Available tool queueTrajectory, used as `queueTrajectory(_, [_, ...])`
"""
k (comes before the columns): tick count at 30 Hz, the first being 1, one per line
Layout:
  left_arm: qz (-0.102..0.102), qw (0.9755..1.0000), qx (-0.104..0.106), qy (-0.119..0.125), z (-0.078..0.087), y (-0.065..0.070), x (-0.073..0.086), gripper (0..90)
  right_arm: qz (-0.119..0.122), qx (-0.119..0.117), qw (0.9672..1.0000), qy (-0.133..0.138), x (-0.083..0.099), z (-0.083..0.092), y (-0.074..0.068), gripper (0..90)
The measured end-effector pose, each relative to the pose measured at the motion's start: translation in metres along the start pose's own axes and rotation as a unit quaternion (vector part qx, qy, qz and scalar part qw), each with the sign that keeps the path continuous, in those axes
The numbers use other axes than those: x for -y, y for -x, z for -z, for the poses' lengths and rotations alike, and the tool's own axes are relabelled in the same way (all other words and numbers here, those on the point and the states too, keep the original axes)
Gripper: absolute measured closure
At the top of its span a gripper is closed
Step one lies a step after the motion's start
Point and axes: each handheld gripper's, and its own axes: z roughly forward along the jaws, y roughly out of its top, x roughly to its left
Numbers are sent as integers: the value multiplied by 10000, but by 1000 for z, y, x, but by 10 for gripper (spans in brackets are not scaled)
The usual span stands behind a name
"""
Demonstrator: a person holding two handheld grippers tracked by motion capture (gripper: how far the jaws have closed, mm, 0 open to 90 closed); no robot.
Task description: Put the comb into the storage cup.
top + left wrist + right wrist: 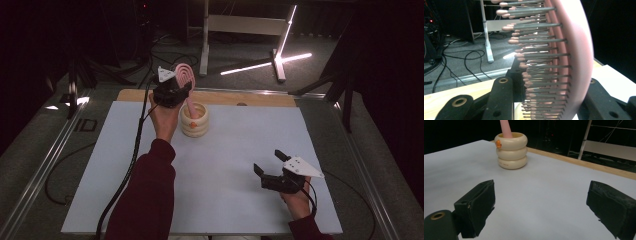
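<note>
Your left claw (pixel 175 86) is clenched on the one pink hairbrush (pixel 183 75), held above the far left part of the bench (pixel 230 150). In the left gripper view, the black jaws press on the brush head (pixel 571 62) from both sides, and its grey bristles with pink tips point to the left. Just right of that hand stands one cream holder (pixel 194 120), made of three stacked rings with a small orange mark on its side. The brush's pink handle (pixel 505 128) goes down into its mouth; how far it reaches inside you cannot tell. In the right gripper view, the holder (pixel 511 150) sits upright on the white sheet. Your right claw (pixel 270 162) is released, jaws wide apart with nothing between them, low over the near right of the bench, well apart from the holder
</note>
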Motion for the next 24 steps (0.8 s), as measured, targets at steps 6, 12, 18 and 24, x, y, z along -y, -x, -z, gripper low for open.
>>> queueTrajectory(6, [19, 10000, 12, -11, -3, 1, 2, 635, 1, 6, 10000, -10, 0, 0, 0, 86])
queueTrajectory(12, [44, 10000, 7, -70, -6, 1, 5, 635, -5, 7, 10000, -10, 0, 0, 0, 87])
queueTrajectory(18, [58, 10000, 0, -73, -7, 1, 6, 635, -5, 14, 10000, 6, 0, 0, 1, 86])
queueTrajectory(24, [69, 9999, 18, -73, -9, 3, 7, 635, 1, 14, 10000, 3, 0, 0, 1, 87])
